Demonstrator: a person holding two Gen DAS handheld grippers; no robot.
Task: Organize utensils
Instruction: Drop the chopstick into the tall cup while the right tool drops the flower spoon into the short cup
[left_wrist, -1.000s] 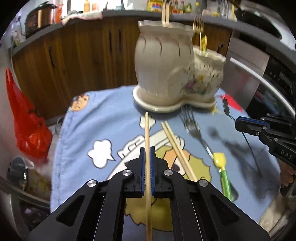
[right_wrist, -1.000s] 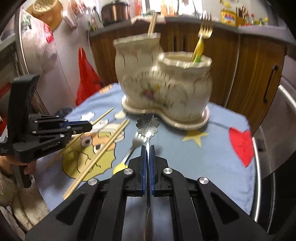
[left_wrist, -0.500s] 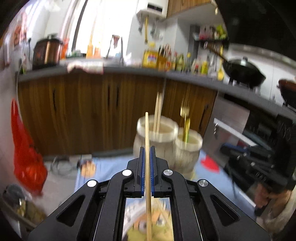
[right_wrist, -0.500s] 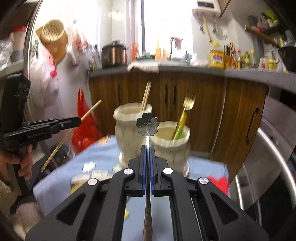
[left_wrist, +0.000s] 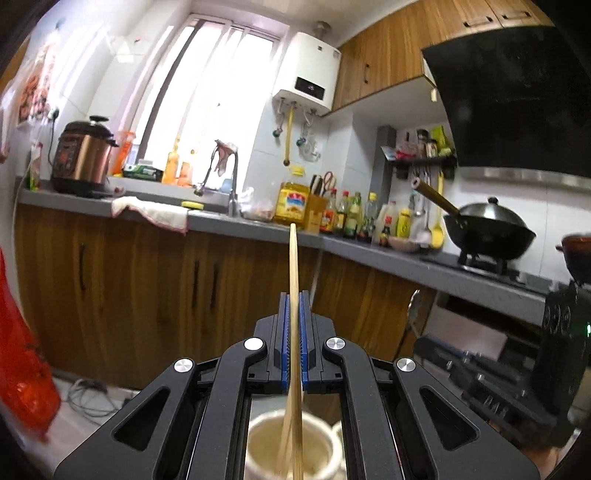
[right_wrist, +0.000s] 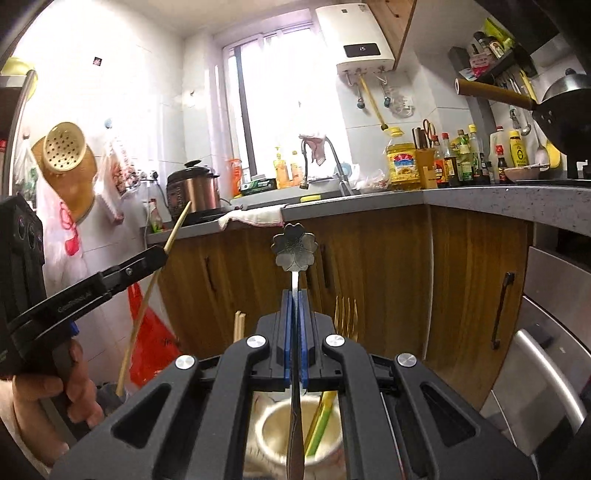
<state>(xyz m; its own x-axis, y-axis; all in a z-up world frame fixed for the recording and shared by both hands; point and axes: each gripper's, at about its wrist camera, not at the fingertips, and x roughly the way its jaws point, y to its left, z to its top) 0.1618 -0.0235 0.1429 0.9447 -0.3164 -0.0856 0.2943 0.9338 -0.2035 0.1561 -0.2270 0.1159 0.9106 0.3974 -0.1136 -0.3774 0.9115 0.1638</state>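
Note:
My left gripper is shut on a wooden chopstick held upright, its lower end over the cream ceramic holder's tall cup. The left gripper also shows in the right wrist view with the chopstick. My right gripper is shut on a metal spoon with a flower-shaped end, held upright with its bowl over the holder's lower cup. That cup holds a gold fork with a green-yellow handle. Two chopsticks stand in the tall cup.
A kitchen counter with wooden cabinets runs behind. A black wok sits on the stove at right. A red plastic bag hangs at left. A steel appliance front is at right.
Both grippers have lifted from the table and tipped upright. The chopstick and spoon now hang over the holder's cups; the tablecloth has dropped out of view.

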